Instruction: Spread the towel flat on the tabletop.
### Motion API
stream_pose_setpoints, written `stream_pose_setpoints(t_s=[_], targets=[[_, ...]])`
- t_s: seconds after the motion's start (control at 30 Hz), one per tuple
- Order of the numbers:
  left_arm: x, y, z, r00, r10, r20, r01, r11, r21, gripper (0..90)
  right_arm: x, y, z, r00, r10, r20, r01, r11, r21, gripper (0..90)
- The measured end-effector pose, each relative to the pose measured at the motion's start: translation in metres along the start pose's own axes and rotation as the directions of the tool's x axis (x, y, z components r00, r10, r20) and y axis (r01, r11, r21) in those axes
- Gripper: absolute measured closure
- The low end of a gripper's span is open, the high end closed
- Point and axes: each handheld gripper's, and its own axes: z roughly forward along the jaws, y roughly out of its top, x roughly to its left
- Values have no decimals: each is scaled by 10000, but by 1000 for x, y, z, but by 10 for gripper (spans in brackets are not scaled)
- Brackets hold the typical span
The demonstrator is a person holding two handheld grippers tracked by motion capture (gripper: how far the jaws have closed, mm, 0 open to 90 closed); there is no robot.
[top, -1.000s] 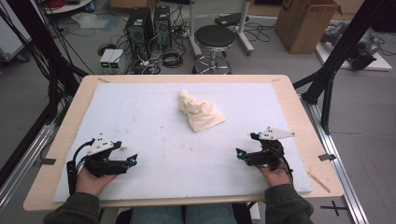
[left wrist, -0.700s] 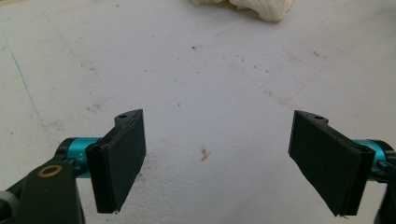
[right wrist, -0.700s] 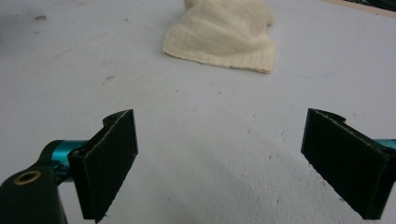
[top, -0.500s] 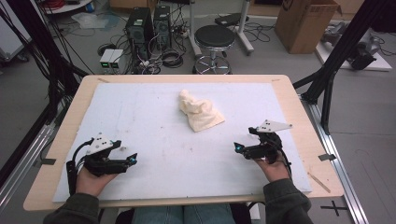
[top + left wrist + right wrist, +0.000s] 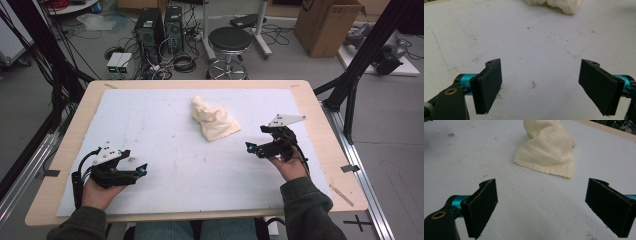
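While the left tool (image 5: 141,170) sits low over the near left part of the counter (image 5: 320,145), held in the person's left hand (image 5: 97,192), its jaws stand spread wide with only bare white mat (image 5: 150,125) between them. In the left gripper view that tool (image 5: 541,85) looks along the mat, which is scuffed and speckled, with a small reddish mark (image 5: 533,85) lying between the jaws; the near edge of the cloth (image 5: 556,5) shows at the top of that view, well apart from the tool. A black cable (image 5: 77,175) loops from the tool's left side beside the hand.

Farther right, near the middle of the mat and a little toward the far side, lies the cloth (image 5: 212,119), a cream, ribbed piece bunched into a lump at its far end and fanning out flatter toward the near right. Nothing touches it.

Right of the cloth, the right tool (image 5: 248,147) is held in the person's right hand (image 5: 289,165) over the right part of the mat, its tip pointing left toward the cloth's near corner, near it but apart. Its jaws are also spread wide and hold nothing. In the right gripper view the tool (image 5: 541,205) faces the cloth (image 5: 549,152), whose flat hemmed edge lies on the mat beyond the jaw tips, roughly centred between them. A grey three-cornered plate (image 5: 285,120) rides on top of this tool.
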Motion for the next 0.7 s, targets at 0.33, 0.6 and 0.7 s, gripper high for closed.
stream_pose_setpoints(t_s=[0.33,0.6,0.7], targets=[[0,1,1,10000,20,11,-20,10000,-33,195,-5,29,9,9995,-206,-225,209,9997,112,101],[1,1,0,10000,27,-18,-27,10000,-84,195,-9,52,19,9990,-380,-234,382,9992,88,102],[2,1,-1,10000,19,-22,-19,10000,-74,195,-10,64,27,9985,-512,-200,515,9986,111,103]])
